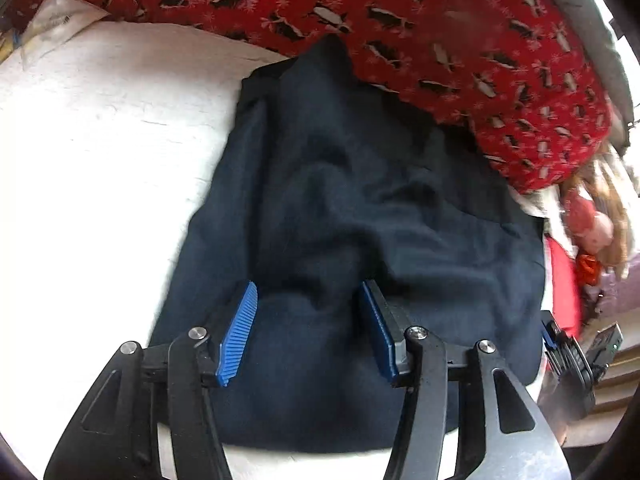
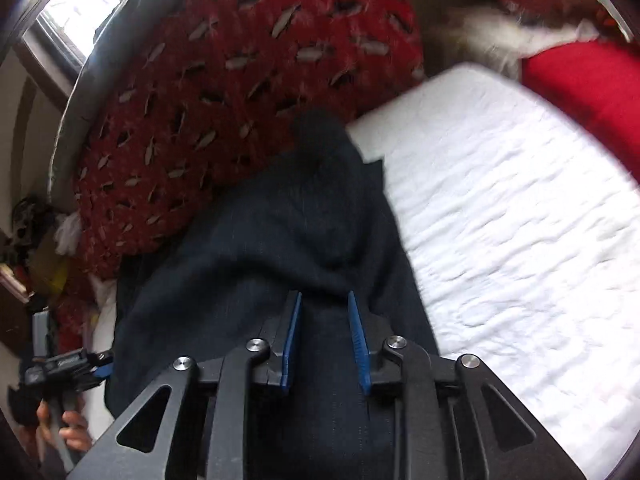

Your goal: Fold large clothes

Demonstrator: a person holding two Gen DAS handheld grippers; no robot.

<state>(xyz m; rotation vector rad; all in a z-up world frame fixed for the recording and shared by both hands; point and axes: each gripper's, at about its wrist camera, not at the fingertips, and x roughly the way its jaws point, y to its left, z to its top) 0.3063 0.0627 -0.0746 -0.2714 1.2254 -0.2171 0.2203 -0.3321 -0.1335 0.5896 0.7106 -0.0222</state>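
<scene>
— Left wrist view: the left gripper (image 1: 308, 300) is spread wide above the dark garment (image 1: 340, 208), on the white bed (image 1: 100, 128).
— Right gripper (image 2: 324, 312)?
— Parted too, pinching nothing; probably lining up a fold.

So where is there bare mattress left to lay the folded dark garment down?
Free: the white quilted mattress between the dark navy garment and the plain red cushion; the left wrist view shows the same bare patch. Crowded: the red penguin-print blanket overlapping the garment's far edge, with clutter beyond it.
</scene>
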